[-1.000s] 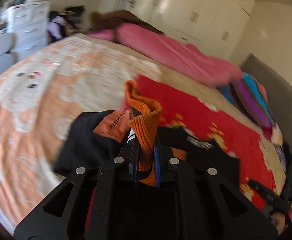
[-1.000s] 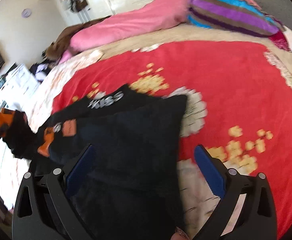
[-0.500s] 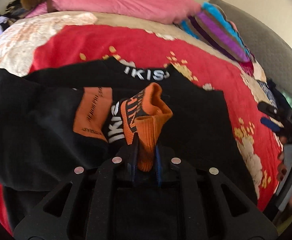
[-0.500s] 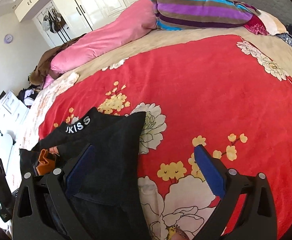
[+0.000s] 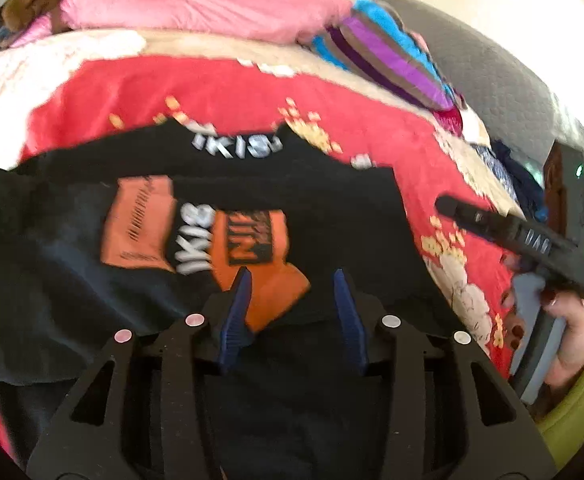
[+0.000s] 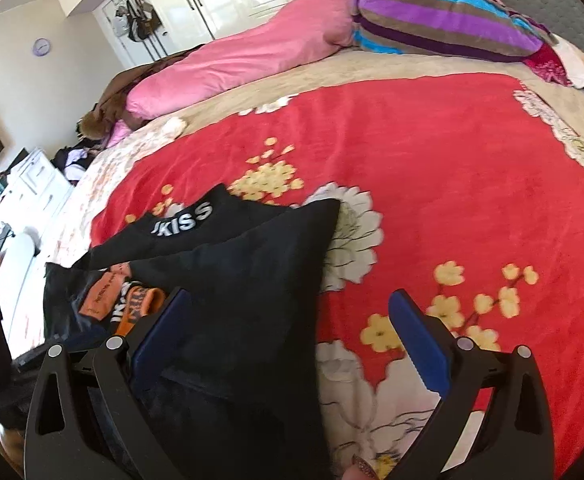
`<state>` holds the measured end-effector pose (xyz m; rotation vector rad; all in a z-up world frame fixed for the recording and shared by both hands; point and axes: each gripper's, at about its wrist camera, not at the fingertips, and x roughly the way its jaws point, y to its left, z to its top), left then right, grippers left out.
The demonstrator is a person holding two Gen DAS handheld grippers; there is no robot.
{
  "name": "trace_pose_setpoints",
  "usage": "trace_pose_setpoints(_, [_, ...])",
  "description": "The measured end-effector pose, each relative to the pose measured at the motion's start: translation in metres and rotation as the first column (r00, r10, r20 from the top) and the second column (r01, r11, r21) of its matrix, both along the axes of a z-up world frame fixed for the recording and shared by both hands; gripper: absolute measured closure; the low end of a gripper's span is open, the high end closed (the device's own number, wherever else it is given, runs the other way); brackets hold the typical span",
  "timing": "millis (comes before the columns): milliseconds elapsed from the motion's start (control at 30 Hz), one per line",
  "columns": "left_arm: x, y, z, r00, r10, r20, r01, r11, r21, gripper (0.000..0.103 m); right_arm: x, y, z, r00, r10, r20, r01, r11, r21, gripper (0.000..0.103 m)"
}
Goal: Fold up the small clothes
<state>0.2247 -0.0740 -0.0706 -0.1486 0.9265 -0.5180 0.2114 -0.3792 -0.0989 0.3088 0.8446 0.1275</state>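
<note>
A black garment (image 5: 332, 216) with white lettering and orange patches lies on the red flowered blanket (image 5: 228, 84). Its orange cuff (image 5: 270, 288) lies flat on the black cloth, between my left gripper's blue pads. My left gripper (image 5: 292, 276) is open and holds nothing. In the right wrist view the same garment (image 6: 244, 276) lies at lower left with the orange cuff (image 6: 140, 306) at its left edge. My right gripper (image 6: 288, 304) is open and empty, low over the garment's right edge. The right gripper also shows in the left wrist view (image 5: 512, 232) at the right, held by a hand.
A pink duvet (image 6: 252, 52) and a striped blanket (image 6: 444, 20) lie at the far side of the bed. White drawers (image 6: 32, 176) stand at the left. A grey headboard (image 5: 492, 76) is at the right. The red blanket (image 6: 452, 180) stretches to the right of the garment.
My left gripper carried the orange cuff across onto the black garment, then opened and let it go; the cuff now lies flat. My right gripper stayed open near the garment's right edge.
</note>
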Motion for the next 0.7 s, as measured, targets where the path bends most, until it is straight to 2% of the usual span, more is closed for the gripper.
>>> trace_pose_setpoints(100, [0.005, 0.029, 0.012, 0.993, 0.114, 0.031, -0.116, 0.991, 0.061, 0.059, 0.003, 0.018, -0.004, 0.998, 0.056, -0.020, -0.055, 0.998, 0.043, 0.004])
trace_pose_setpoints(133, [0.008, 0.044, 0.014, 0.984, 0.172, 0.042, -0.175, 0.981, 0.088, 0.059, 0.004, 0.026, -0.005, 0.997, 0.078, -0.023, -0.077, 0.995, 0.058, 0.004])
trace_pose_setpoints(233, [0.015, 0.076, 0.018, 0.964, 0.262, 0.038, -0.264, 0.958, 0.113, 0.057, 0.010, 0.054, -0.005, 0.989, 0.144, -0.032, -0.141, 0.987, 0.081, 0.004])
trace_pose_setpoints(333, [0.019, 0.104, 0.025, 0.936, 0.344, 0.081, -0.352, 0.923, 0.154, 0.052, 0.016, 0.082, -0.003, 0.979, 0.202, -0.028, -0.201, 0.978, 0.051, 0.005])
trace_pose_setpoints(400, [0.019, 0.120, 0.031, 0.910, 0.395, 0.127, -0.413, 0.890, 0.193, 0.042, 0.020, 0.099, -0.005, 0.971, 0.237, -0.031, -0.236, 0.971, 0.024, 0.005])
trace_pose_setpoints(600, [0.022, 0.157, 0.037, 0.872, 0.471, 0.130, -0.488, 0.856, 0.169, 0.038, 0.044, 0.130, -0.026, 0.968, 0.234, -0.093, -0.232, 0.972, 0.032, 0.005])
trace_pose_setpoints(667, [0.023, 0.165, 0.037, 0.861, 0.492, 0.126, -0.508, 0.845, 0.166, 0.026, 0.049, 0.134, -0.032, 0.969, 0.216, -0.121, -0.210, 0.976, 0.058, 0.008])
trace_pose_setpoints(700, [0.022, 0.168, 0.038, 0.857, 0.499, 0.127, -0.515, 0.842, 0.161, 0.022, 0.052, 0.136, -0.036, 0.967, 0.215, -0.135, -0.206, 0.975, 0.077, 0.013])
